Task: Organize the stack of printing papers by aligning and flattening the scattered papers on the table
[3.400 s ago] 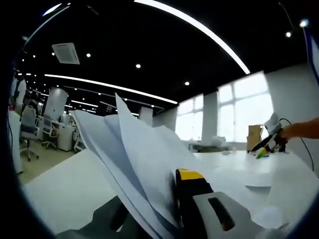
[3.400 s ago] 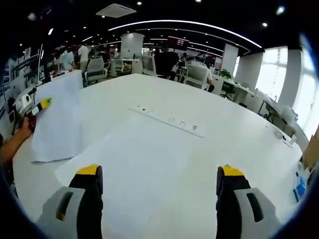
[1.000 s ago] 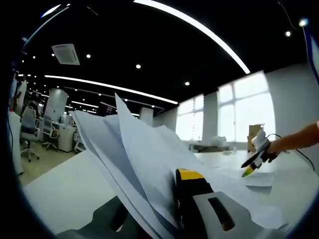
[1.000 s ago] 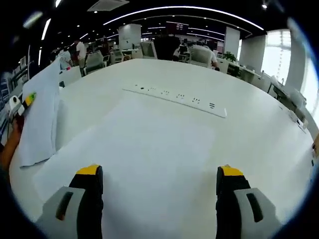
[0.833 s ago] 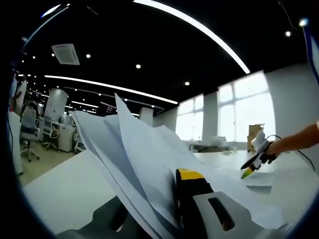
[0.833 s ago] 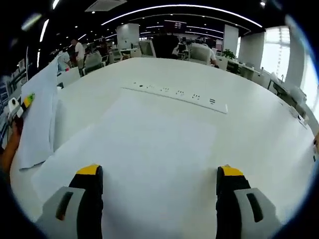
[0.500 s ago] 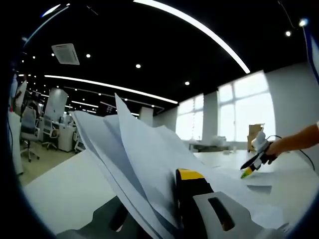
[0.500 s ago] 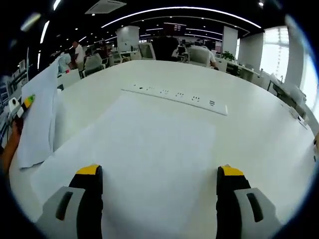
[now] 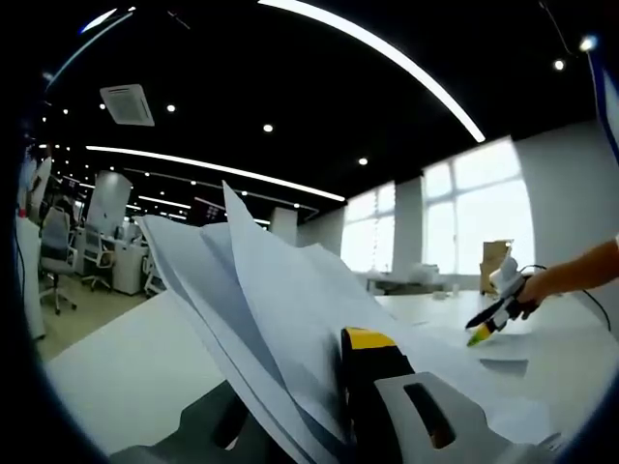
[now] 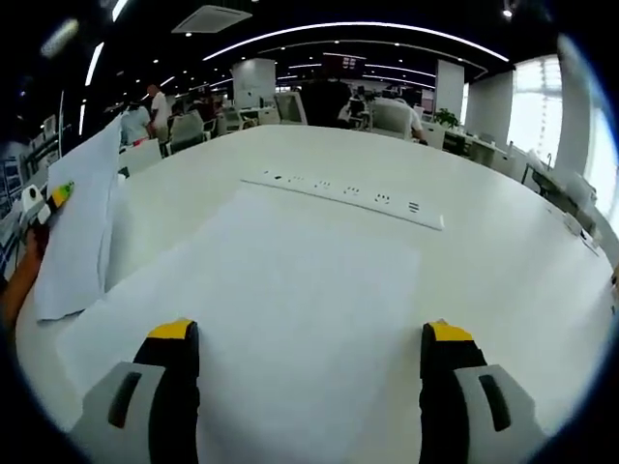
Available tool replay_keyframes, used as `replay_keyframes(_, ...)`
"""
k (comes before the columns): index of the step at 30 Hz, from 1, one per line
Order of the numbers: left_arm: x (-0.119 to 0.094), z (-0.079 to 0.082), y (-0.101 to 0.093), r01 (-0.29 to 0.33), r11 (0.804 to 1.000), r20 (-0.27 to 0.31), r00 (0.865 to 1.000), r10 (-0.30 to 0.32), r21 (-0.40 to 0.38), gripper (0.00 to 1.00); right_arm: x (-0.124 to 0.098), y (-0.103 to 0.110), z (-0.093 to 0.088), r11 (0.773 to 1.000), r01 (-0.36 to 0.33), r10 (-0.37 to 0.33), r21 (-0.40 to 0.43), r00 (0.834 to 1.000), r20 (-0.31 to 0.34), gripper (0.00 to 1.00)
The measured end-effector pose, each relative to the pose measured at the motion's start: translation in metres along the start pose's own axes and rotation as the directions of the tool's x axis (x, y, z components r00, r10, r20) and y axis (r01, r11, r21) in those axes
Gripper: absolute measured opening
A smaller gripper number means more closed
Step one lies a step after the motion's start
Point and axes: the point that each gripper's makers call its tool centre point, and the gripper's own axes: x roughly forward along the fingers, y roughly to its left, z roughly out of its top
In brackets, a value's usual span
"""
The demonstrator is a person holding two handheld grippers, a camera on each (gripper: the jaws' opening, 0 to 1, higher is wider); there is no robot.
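Note:
In the left gripper view my left gripper [image 9: 302, 389] is shut on a fanned bunch of white printing papers [image 9: 266, 290] that stand up off the table; its yellow-tipped jaw presses their right side, and the other jaw is hidden behind them. Far right, a hand holds my right gripper [image 9: 491, 315] low over the table. In the right gripper view my right gripper [image 10: 308, 338] is open above a single flat sheet [image 10: 261, 290], nothing between its jaws. At the left edge the left gripper [image 10: 44, 205] holds the raised papers [image 10: 82, 227].
The white table [image 10: 503, 251] is wide, with a long power strip [image 10: 348, 196] beyond the flat sheet. Office chairs, desks and people [image 10: 155, 101] stand past its far edge. Another loose sheet [image 9: 508, 365] lies under the right gripper. Windows [image 9: 474, 208] are behind.
My right gripper has moved forward over the flat sheet and nearer the left gripper, then held almost still. The left gripper and its papers have not moved.

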Motion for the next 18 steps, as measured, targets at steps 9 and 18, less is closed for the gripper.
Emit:
replay_keyframes(9,0.0008,-0.0006,0.0001,0.0,1.0,0.001,1.0,0.0,0.0,0.12,0.0027,-0.0012,0.0003,1.0,0.0,0.0,-0.001,1.0,0.014,0.9)
replay_keyframes(18,0.0008,-0.0013,0.0006,-0.001,1.0,0.0,1.0,0.001,0.002,0.12,0.0038,0.0036,0.0019,1.0,-0.017,0.018,-0.015,0.999,0.026,0.83)
